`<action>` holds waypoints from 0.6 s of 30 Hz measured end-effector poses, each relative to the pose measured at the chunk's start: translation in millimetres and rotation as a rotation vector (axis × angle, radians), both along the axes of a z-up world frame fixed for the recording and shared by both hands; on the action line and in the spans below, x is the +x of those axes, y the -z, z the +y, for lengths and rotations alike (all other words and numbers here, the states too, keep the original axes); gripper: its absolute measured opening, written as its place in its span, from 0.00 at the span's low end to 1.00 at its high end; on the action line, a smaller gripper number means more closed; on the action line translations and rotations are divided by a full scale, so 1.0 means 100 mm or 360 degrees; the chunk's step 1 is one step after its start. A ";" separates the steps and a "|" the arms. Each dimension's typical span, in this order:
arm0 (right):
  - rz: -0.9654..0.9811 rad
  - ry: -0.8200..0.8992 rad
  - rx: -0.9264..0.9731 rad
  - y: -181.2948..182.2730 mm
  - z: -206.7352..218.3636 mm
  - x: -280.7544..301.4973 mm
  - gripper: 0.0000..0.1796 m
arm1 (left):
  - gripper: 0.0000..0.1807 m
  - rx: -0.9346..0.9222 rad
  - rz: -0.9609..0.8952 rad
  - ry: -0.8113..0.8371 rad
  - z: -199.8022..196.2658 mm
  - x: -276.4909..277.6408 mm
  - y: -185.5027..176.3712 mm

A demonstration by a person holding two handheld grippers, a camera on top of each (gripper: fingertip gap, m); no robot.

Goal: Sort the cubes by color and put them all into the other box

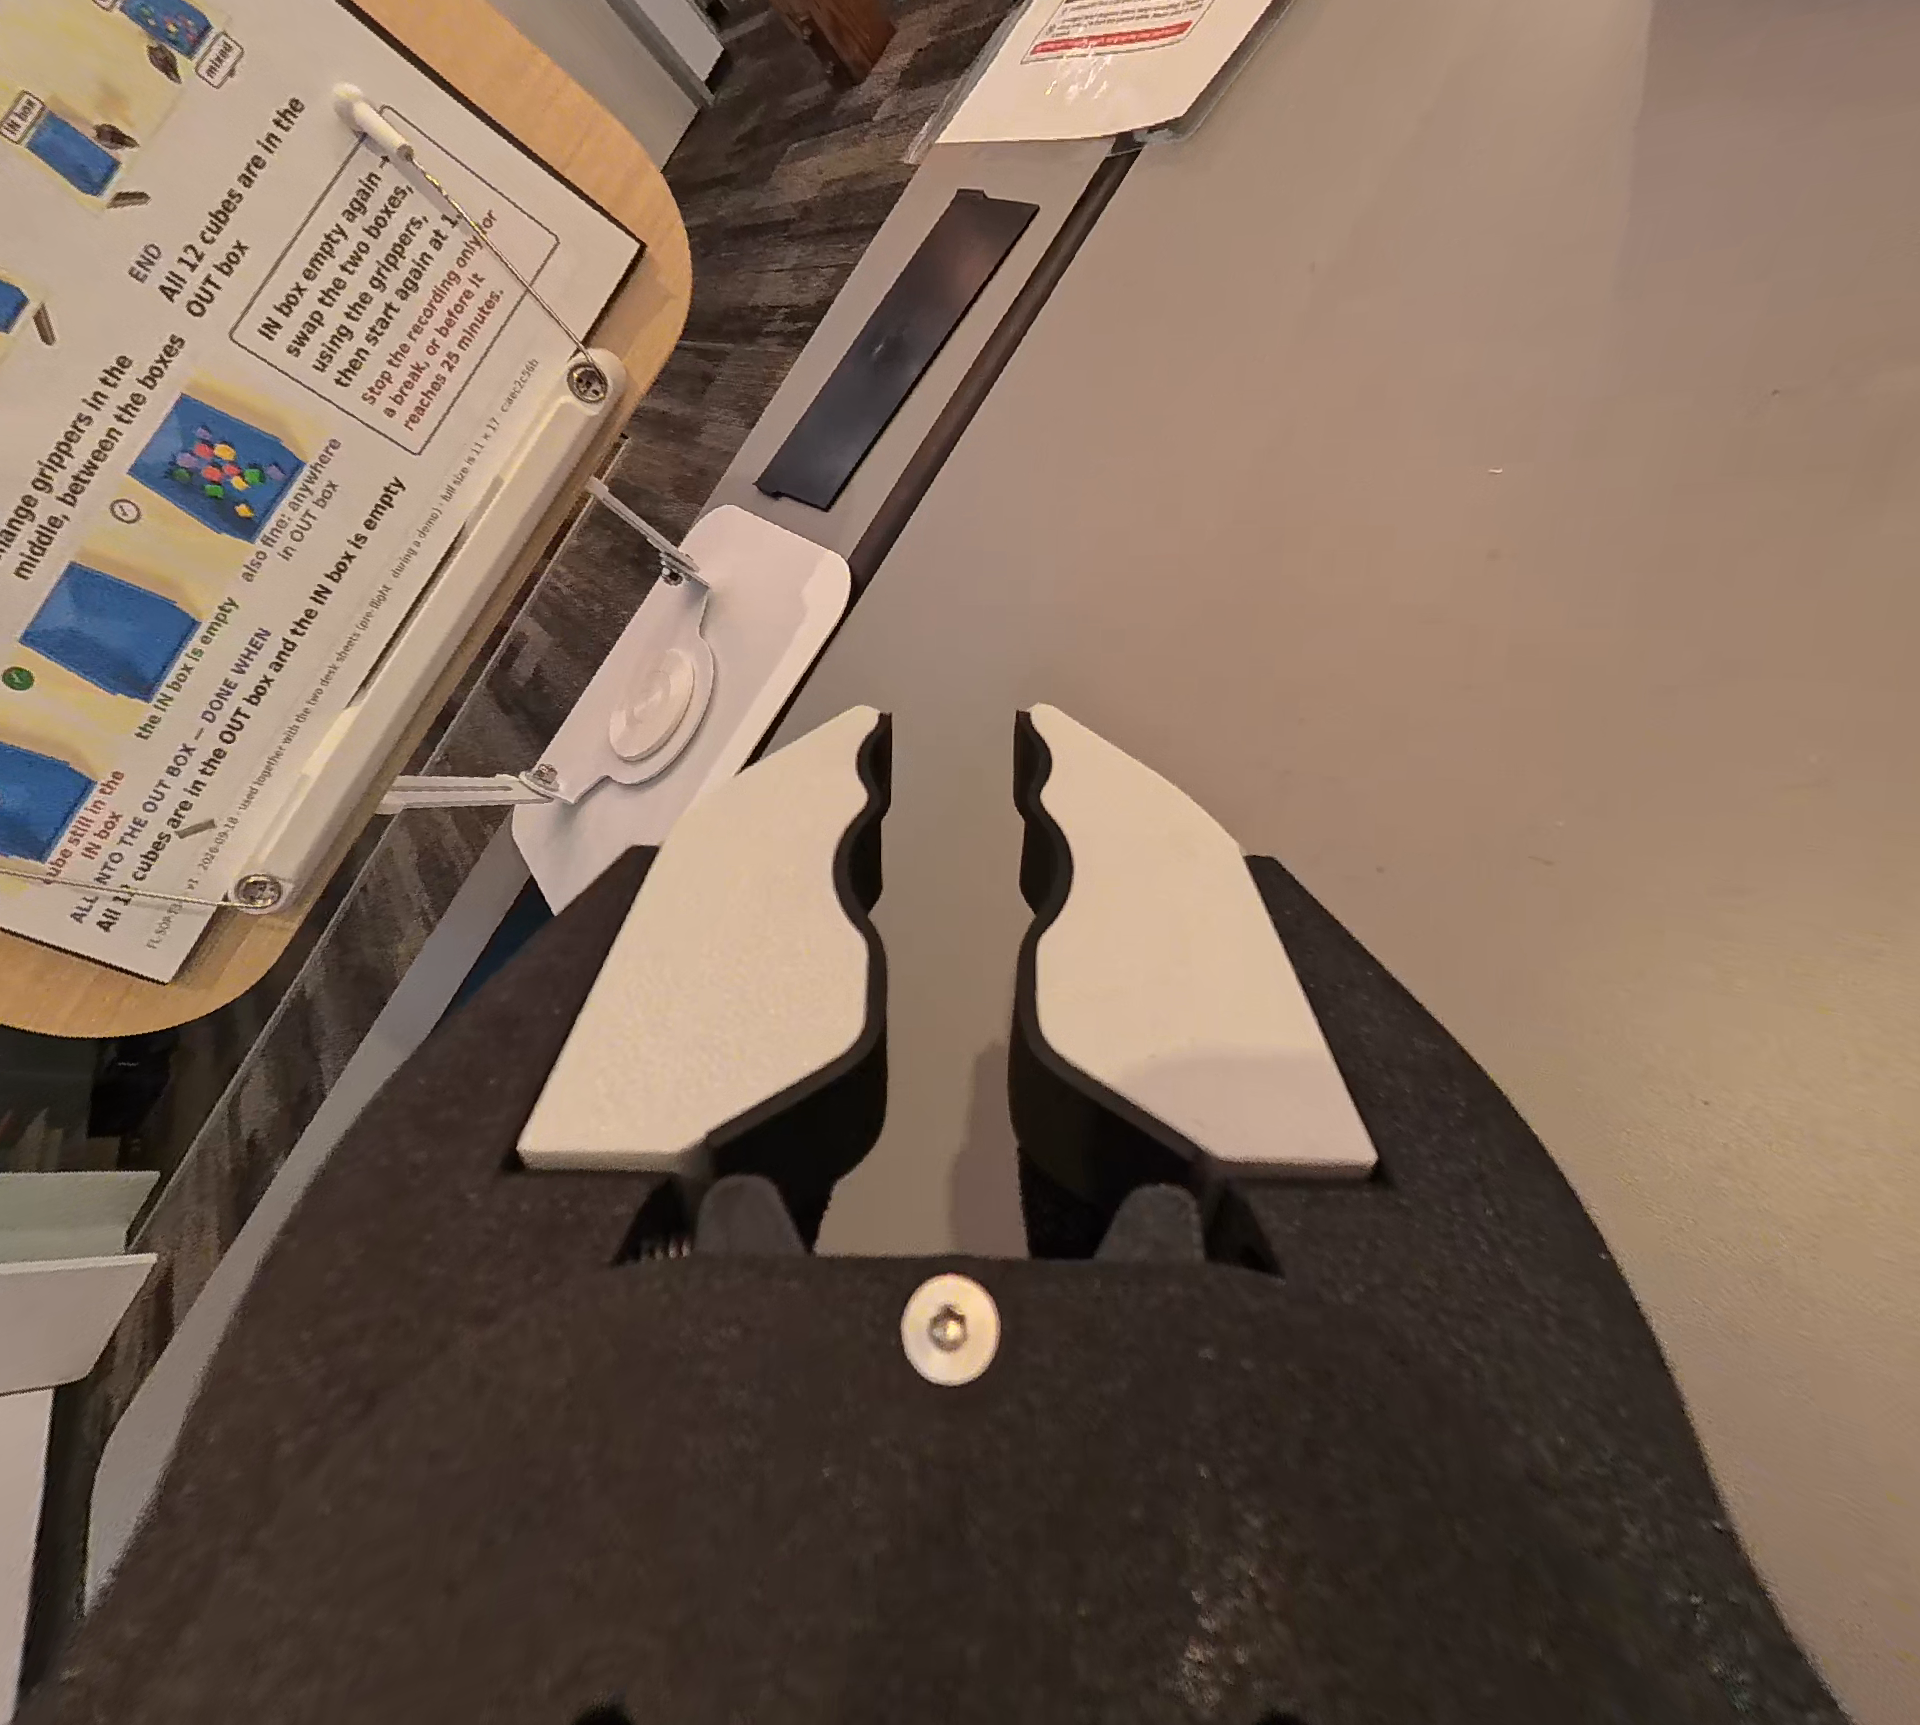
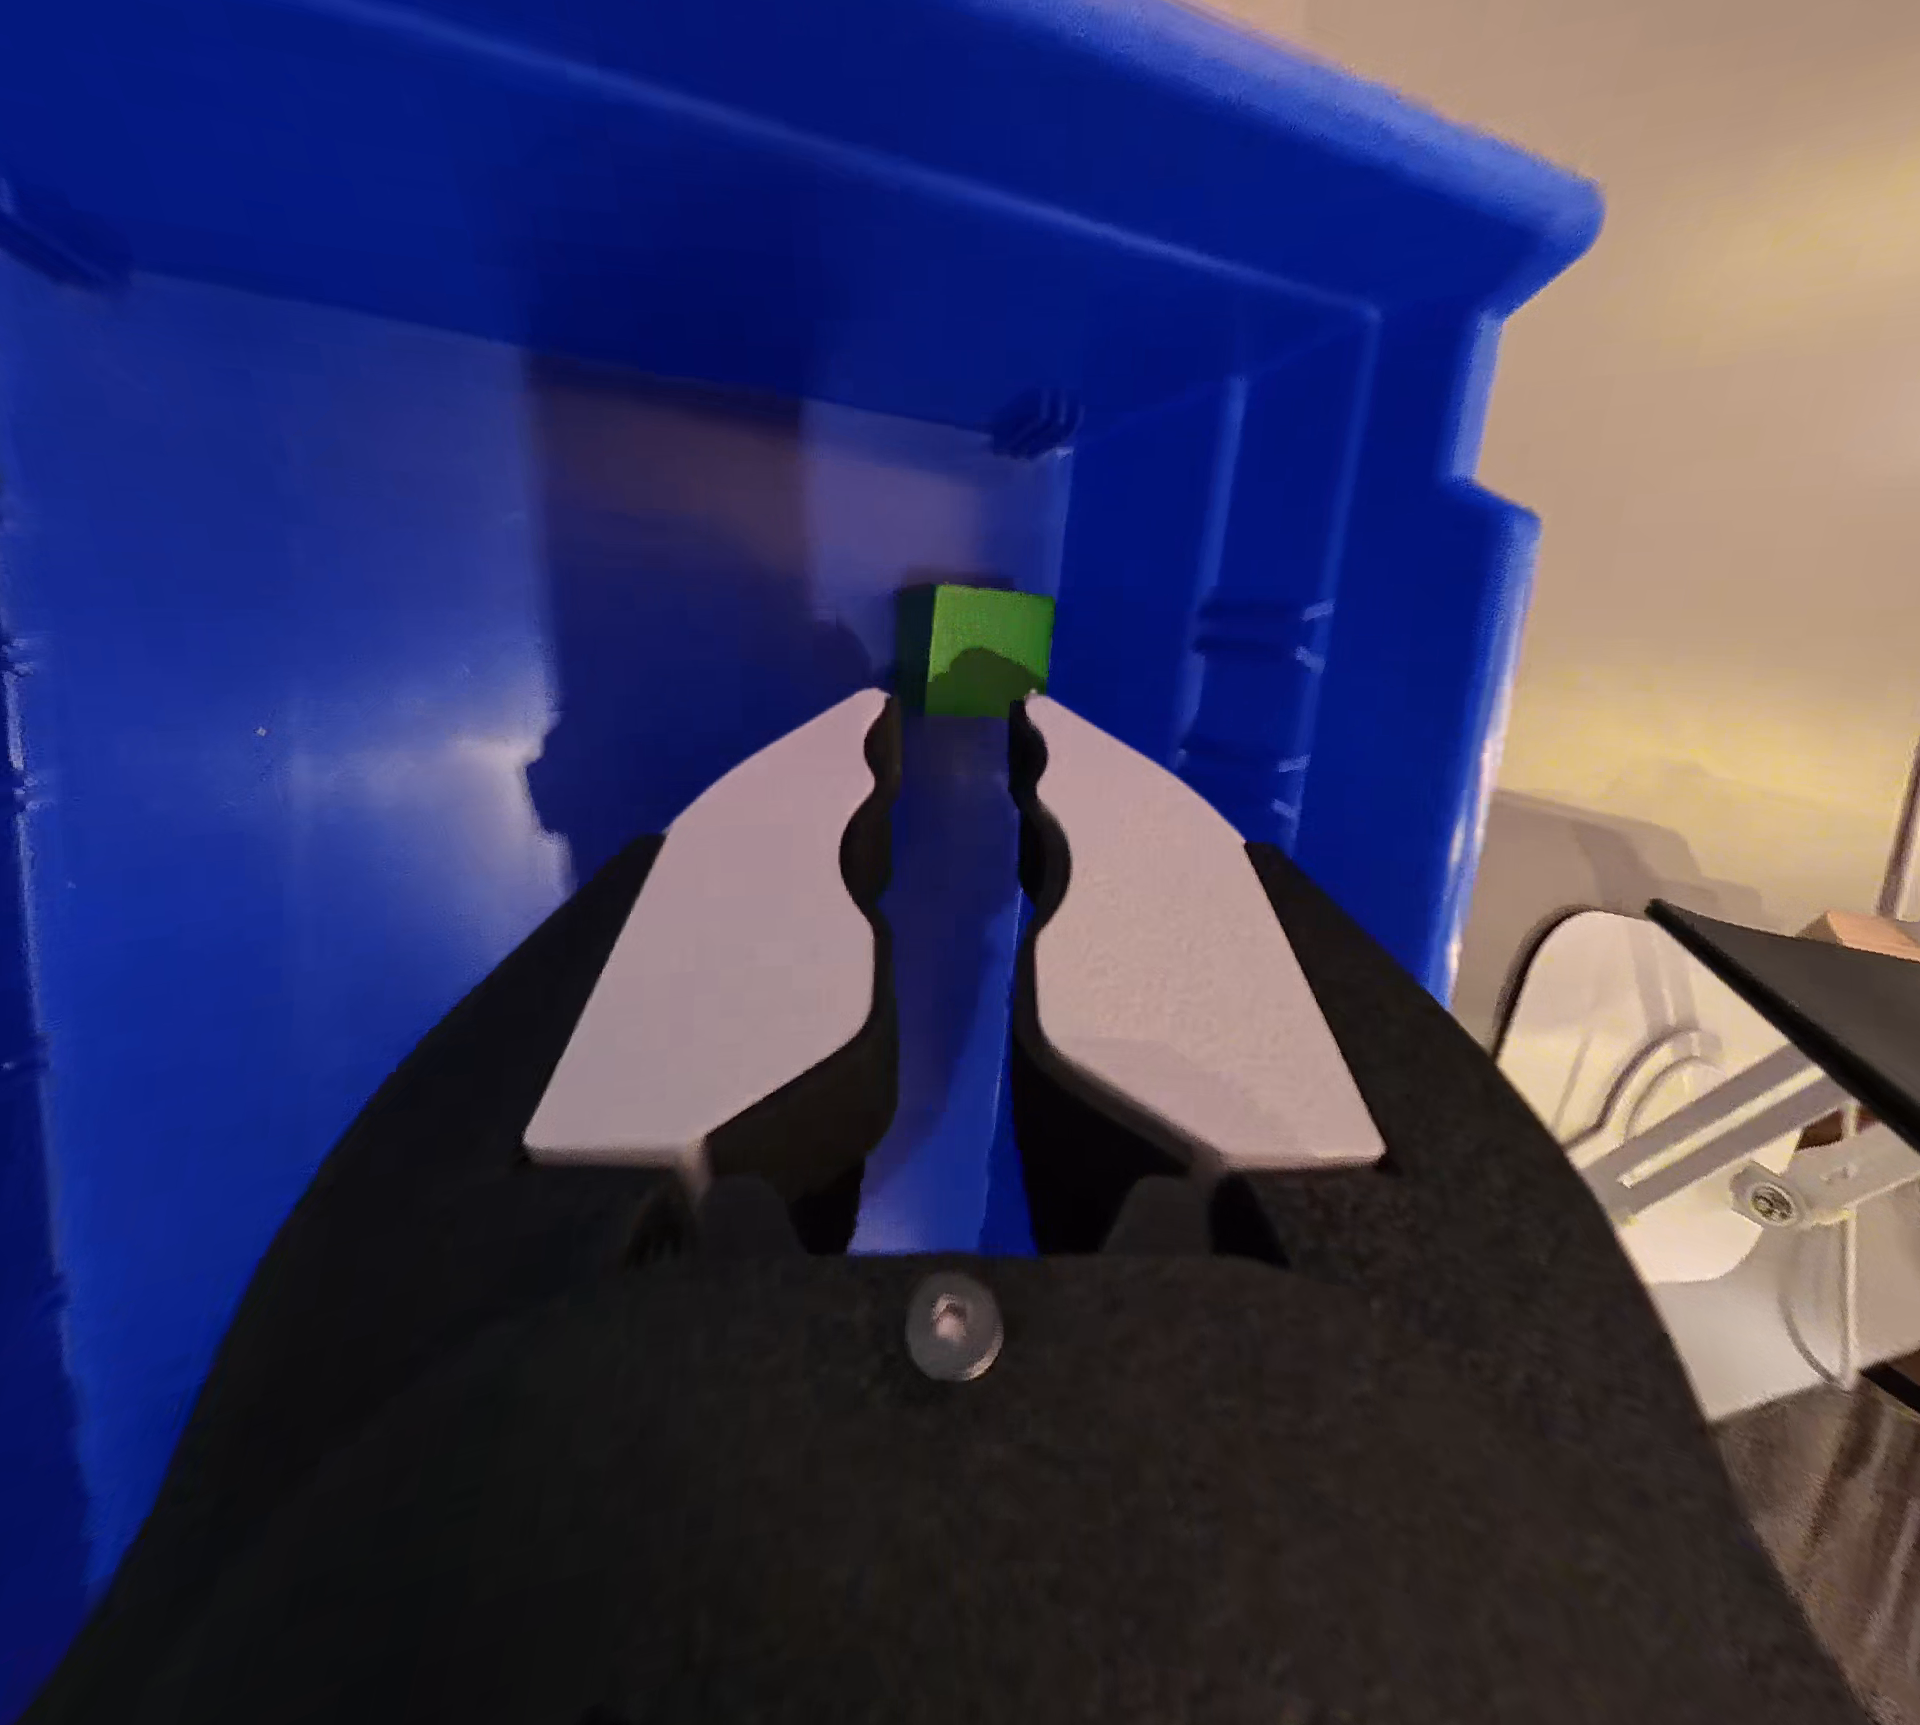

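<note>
Here the right gripper [image 2: 954, 707] reaches down into the blue box [image 2: 1351, 148], fingers parted by about a cube's width, with the green cube [image 2: 987, 649] just at the fingertips. Whether the tips already pinch the cube or only frame it cannot be told; the view is blurred. The cube sits on the box floor close to a corner, beside the right wall, so the approach runs along that wall, likely to leave the outer finger room. No other cubes show in this view, and whether this is the source or the target box cannot be told.

The left gripper [image 1: 951, 725] is partly open and empty, hovering over bare grey table [image 1: 1455, 532] near its edge, apparently parked out of the way. An instruction sheet [image 1: 260, 387] on a wooden board stands to its left.
</note>
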State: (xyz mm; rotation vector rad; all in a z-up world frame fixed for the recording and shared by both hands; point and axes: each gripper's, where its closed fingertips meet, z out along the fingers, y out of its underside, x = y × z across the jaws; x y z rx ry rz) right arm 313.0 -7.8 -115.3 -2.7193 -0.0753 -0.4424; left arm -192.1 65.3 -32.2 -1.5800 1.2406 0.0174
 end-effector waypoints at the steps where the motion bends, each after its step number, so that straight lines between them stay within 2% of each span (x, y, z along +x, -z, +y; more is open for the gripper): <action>1: -0.0018 0.0001 -0.0041 0.04 -0.04 0.02 0.12 | 0.12 0.0000 0.0000 0.0003 0.00 0.00 0.00; 5: -0.0028 0.0004 -0.0117 0.25 -0.09 0.07 0.13 | 0.12 -0.0005 0.0001 0.0004 0.00 0.01 0.01; 9: -0.0081 0.0051 -0.0029 0.29 0.01 0.16 0.07 | 0.11 -0.0002 0.0011 -0.0005 0.01 0.00 0.02; 18: 0.0005 0.0223 0.0092 0.30 0.17 0.21 0.07 | 0.11 0.0000 0.0033 0.0002 0.01 0.00 0.05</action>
